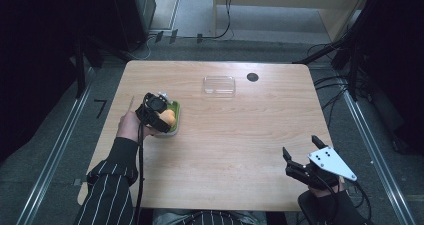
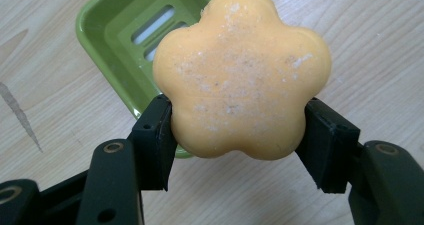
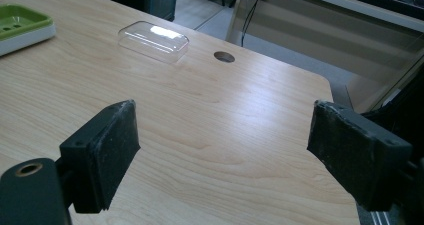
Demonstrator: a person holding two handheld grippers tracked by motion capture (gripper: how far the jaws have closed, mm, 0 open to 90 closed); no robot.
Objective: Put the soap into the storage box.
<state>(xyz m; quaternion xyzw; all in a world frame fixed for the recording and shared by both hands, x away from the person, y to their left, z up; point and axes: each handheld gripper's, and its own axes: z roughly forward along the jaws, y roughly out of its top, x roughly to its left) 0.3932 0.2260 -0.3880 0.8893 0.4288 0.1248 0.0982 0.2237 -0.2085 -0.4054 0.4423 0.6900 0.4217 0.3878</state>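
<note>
Left gripper [image 2: 235, 135]: jaws clamping orange flower-shaped soap bar [image 2: 240, 75] over green plastic soap dish [image 2: 107, 45], frame left. Right gripper [image 3: 220, 150]: jaws gaping apart, lower right.

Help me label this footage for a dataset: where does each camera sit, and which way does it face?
High view: above the person's side, looking forward and down on the table; sleeves, left gripper and right gripper show.
Left gripper view: rides that gripper, looking down at the orange soap clamped between its jaws, over the green soap dish.
Right gripper view: looks across the table between its open jaws toward the clear lid.
All three views share the dish.
</note>
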